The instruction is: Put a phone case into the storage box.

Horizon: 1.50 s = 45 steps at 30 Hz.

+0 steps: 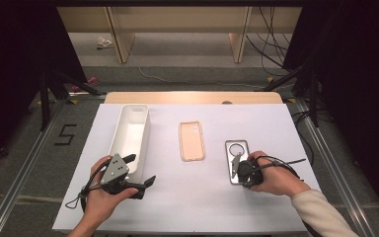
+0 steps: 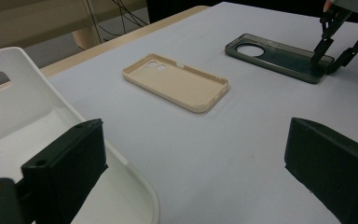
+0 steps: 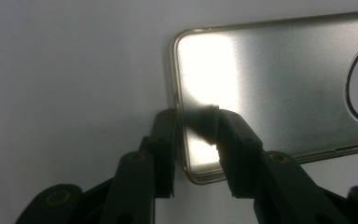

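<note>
A beige phone case (image 1: 192, 141) lies flat, open side up, mid-table. A dark translucent case (image 1: 237, 159) lies flat to its right. A white bin (image 1: 131, 136) stands at left

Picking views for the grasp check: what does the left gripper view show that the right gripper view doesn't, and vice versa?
Left gripper view alone: the white bin, the beige phone case, and its own hand-held gripper's jaws, wide apart.

Right gripper view alone: close up, its two jaws straddle the short end wall of the dark clear phone case, one jaw outside and one inside, a small gap remaining.

Both: that dark case, the right hand-held gripper at its end, and the white table cover.
</note>
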### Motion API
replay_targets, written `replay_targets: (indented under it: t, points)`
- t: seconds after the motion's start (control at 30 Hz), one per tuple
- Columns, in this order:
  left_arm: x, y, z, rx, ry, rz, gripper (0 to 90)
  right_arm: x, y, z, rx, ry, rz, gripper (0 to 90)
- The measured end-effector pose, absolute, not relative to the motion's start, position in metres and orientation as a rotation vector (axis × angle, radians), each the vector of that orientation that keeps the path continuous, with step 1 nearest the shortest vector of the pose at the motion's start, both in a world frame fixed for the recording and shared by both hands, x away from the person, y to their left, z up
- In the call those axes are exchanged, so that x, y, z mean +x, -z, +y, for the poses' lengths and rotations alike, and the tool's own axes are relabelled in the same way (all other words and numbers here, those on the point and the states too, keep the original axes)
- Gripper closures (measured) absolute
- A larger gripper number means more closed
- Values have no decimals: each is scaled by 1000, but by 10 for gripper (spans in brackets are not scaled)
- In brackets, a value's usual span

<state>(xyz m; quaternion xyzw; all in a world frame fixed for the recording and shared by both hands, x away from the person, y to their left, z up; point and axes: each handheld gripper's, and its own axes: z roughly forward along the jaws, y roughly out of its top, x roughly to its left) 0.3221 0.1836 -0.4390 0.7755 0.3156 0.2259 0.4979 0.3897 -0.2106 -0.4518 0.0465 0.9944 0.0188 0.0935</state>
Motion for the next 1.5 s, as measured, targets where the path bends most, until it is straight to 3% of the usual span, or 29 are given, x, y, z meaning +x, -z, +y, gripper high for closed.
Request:
replay_targets:
  t: [0.7, 1.5]
  points:
    - [322, 439, 183, 1879, -548, 763, 44, 389, 451, -211, 126, -42, 2991, 852]
    - [322, 439, 184, 1879, -552, 761, 44, 387, 448, -213, 81, -56, 2975, 889]
